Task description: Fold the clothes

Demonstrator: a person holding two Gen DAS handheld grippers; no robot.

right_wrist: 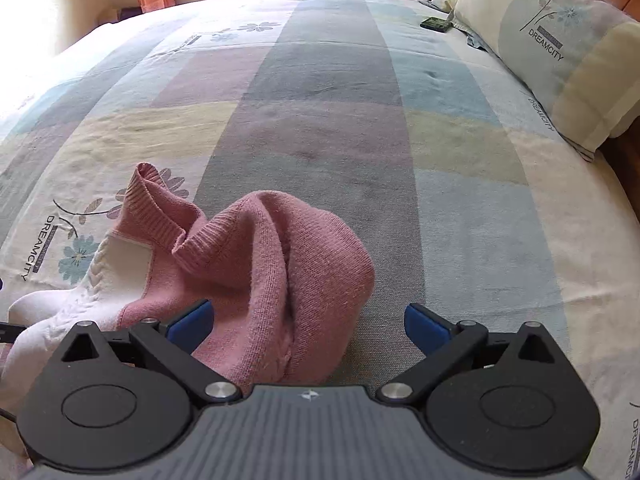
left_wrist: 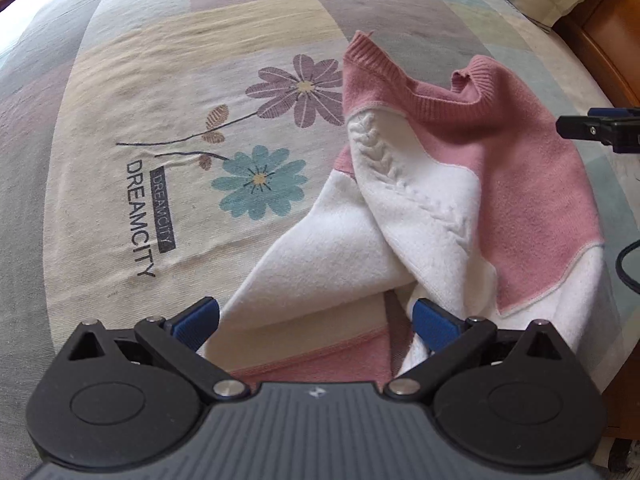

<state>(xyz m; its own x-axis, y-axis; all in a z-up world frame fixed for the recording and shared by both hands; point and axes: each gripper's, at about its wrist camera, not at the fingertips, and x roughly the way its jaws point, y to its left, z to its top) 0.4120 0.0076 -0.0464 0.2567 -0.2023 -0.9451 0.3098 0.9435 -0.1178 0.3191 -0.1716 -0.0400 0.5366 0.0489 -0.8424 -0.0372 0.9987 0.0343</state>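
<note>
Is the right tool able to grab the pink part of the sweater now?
Probably yes. The right tool is open, and the sweater bunches up right between its fingers with nothing blocking it.

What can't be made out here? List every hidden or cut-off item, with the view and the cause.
- Sweater hem, left wrist view: hidden behind the left gripper body.
- Sweater's lower part, right wrist view: covered by the right gripper housing.
- Small dark object by the pillow, right wrist view: too small to identify.
- Right gripper's fingers, left wrist view: cut off by the right edge.
</note>
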